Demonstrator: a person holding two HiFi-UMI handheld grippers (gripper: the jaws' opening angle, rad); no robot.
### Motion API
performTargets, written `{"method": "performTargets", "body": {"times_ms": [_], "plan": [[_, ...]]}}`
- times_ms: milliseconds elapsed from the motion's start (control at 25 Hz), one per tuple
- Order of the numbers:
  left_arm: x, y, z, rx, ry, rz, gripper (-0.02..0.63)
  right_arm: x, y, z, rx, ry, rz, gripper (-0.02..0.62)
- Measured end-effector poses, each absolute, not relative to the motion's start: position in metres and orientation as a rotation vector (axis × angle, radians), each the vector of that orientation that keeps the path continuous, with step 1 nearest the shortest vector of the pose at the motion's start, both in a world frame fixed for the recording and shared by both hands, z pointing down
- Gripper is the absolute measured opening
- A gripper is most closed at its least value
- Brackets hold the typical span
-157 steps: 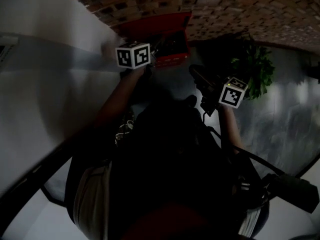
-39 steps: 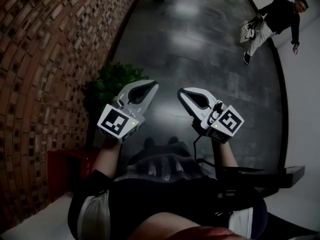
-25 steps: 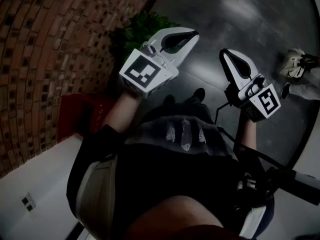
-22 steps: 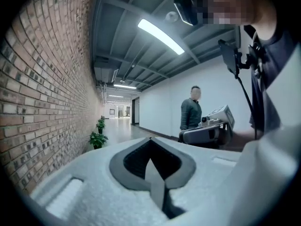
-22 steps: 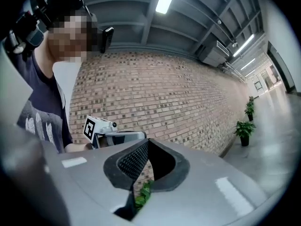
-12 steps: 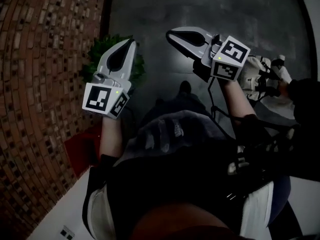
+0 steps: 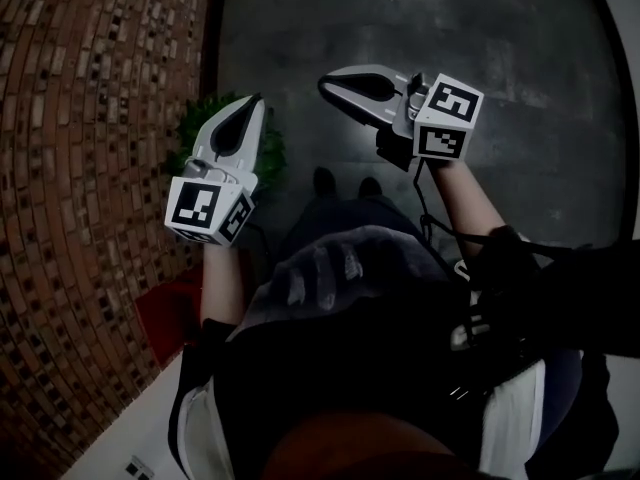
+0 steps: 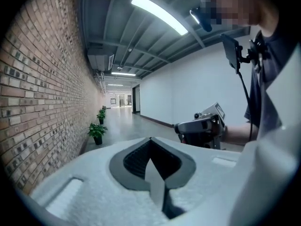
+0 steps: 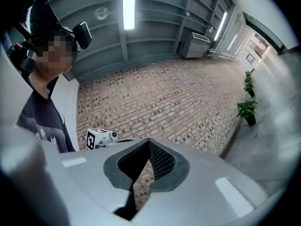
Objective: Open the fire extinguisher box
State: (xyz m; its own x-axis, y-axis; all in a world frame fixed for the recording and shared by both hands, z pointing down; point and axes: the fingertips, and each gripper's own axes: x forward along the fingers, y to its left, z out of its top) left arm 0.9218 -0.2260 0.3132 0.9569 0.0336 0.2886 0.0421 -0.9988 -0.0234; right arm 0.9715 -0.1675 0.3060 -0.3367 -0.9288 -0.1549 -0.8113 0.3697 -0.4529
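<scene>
Against the foot of the brick wall sits the red fire extinguisher box, low beside the person's left arm. The left gripper hovers near that wall and the right gripper farther from it. Both are well clear of the box, their jaws pressed together on nothing.

head view: steeply down | gripper views: left along corridor, right facing brick wall

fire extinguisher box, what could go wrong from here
1. The red fire extinguisher box sits low by the brick wall, behind the left gripper. Both grippers point away from it, so reaching it may take an awkward turn.
2. The left gripper and right gripper are shut and empty, and would probably have to open before gripping it.
3. The left gripper seems close to a potted plant and might brush it.
</scene>
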Motion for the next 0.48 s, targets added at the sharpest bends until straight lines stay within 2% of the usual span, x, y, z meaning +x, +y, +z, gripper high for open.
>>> {"method": "performTargets", "body": {"times_ms": [480], "plan": [[0.961,-0.294,0.333,-3.166,0.036,-0.413,0.0,1.008,-0.212,0.323,-1.586,2.274,-0.496,0.001]]}}
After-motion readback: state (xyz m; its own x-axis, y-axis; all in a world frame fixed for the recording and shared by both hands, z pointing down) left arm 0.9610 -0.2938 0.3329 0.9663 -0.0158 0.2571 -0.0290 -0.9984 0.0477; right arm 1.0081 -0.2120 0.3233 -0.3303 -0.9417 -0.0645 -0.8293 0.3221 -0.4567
